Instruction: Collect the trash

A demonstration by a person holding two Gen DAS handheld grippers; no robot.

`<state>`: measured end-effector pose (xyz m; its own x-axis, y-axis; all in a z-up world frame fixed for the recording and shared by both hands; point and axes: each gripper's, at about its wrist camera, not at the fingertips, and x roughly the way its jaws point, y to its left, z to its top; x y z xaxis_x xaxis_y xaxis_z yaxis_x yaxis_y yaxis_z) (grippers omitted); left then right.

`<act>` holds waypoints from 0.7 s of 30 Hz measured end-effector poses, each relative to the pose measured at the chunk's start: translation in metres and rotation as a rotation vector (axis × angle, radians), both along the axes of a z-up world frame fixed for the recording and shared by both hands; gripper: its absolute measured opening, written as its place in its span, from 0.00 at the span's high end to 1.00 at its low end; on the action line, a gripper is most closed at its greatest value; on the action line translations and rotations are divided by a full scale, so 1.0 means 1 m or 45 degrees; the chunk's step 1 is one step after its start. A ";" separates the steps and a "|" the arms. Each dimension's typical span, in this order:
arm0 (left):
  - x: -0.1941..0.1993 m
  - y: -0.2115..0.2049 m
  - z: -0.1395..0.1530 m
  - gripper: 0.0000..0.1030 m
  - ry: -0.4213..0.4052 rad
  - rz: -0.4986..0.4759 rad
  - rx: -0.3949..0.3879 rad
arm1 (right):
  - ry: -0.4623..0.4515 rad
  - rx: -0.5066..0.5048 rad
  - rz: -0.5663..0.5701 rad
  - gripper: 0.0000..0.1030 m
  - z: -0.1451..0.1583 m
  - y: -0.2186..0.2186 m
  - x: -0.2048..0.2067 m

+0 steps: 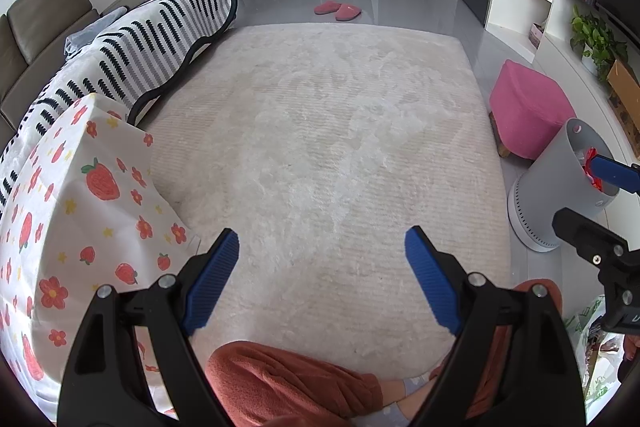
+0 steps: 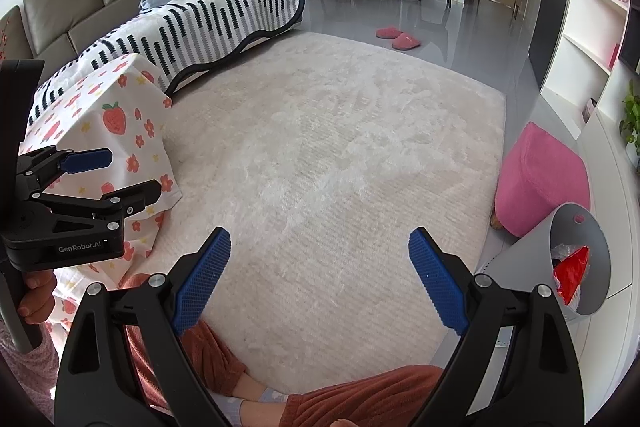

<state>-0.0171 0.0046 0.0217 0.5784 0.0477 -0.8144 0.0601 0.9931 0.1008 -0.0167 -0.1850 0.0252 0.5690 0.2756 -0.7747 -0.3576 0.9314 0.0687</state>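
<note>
Both the left tool (image 1: 322,251) and right tool (image 2: 320,249) are hanging wide apart and empty over the rug (image 1: 320,147), the grey bin (image 2: 580,267) holding red trash (image 2: 572,273) off its right edge.

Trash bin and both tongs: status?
Left tongs open, empty. Right tongs open, empty. Grey bin beside the rug, red wrapper inside. No trash visible on rug; nothing in the way.
</note>
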 end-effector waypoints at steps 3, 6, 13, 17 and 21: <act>0.001 -0.001 0.000 0.18 -0.001 0.000 -0.002 | -0.017 0.002 -0.014 0.15 -0.001 0.000 0.001; 0.002 -0.002 0.001 0.18 -0.007 0.004 0.003 | -0.020 0.009 -0.023 0.15 -0.001 -0.001 0.002; 0.007 -0.010 0.003 0.18 -0.023 0.015 -0.010 | -0.047 0.017 -0.035 0.15 0.001 -0.001 0.005; 0.008 -0.011 0.003 0.18 -0.029 0.017 -0.014 | -0.051 0.024 -0.041 0.15 0.000 0.000 0.007; 0.009 -0.011 0.003 0.18 -0.037 0.027 -0.020 | -0.051 0.028 -0.044 0.15 -0.001 -0.001 0.008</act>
<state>-0.0079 -0.0059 0.0247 0.6006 0.0475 -0.7981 0.0361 0.9956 0.0864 -0.0084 -0.1857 0.0246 0.6088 0.2717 -0.7454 -0.3280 0.9417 0.0754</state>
